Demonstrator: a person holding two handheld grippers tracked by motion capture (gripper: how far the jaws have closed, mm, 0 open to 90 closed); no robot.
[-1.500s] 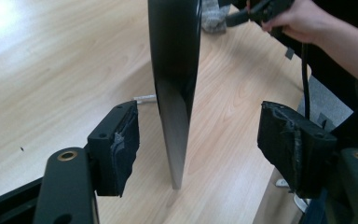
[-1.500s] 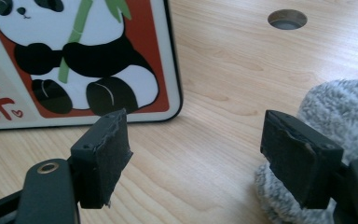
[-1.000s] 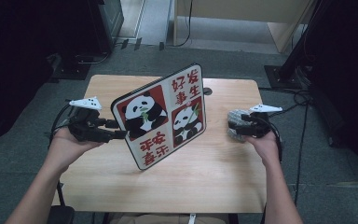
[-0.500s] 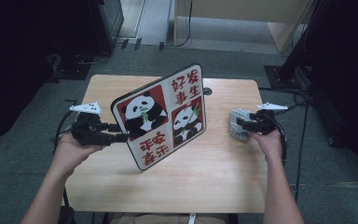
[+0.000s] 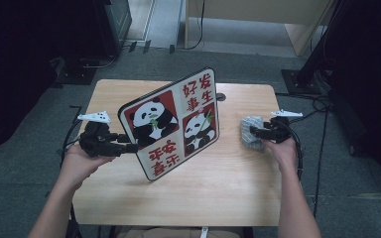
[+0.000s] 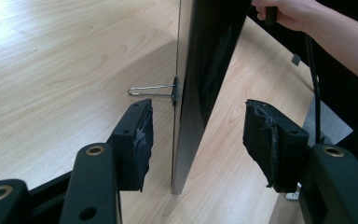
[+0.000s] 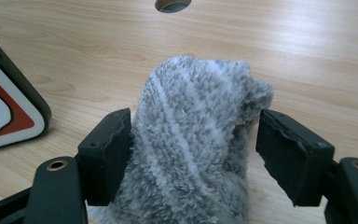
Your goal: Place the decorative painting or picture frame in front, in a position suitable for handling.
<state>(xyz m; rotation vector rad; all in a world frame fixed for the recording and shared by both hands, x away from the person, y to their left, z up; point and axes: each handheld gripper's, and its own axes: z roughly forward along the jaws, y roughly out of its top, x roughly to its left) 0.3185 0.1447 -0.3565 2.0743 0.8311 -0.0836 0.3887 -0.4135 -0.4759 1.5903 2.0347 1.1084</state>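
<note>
While the high view lays out the whole wooden table (image 5: 228, 183), it cannot say how the jaws stand. From above, the panda board (image 5: 171, 124) stands tilted near the table's middle, its printed face with two pandas and red characters turned toward the person. The left gripper (image 5: 129, 147) reaches level to the board's left edge, and the right gripper (image 5: 254, 133) sits at a grey cloth (image 5: 250, 133) near the right edge of the table.

The left gripper view adds the board (image 6: 205, 70) edge-on: the dark panel runs up between the two black pads, with a clear gap on each side, so the left gripper (image 6: 196, 140) stands open around the edge without pressing it. A thin wire stand (image 6: 151, 91) juts from the board's back onto the table, which the high view hides. The person's right hand (image 6: 289, 11) shows at the top, cut off by the frame.

The right gripper view shows the fluffy grey cloth (image 7: 196, 144) bunched between the pads of the right gripper (image 7: 193, 149). The left pad presses into the pile; a sliver of table shows by the right pad, so whether it grips I cannot tell. A corner of the board (image 7: 9, 112) and a round hole (image 7: 172, 4) in the tabletop are both cropped.
</note>
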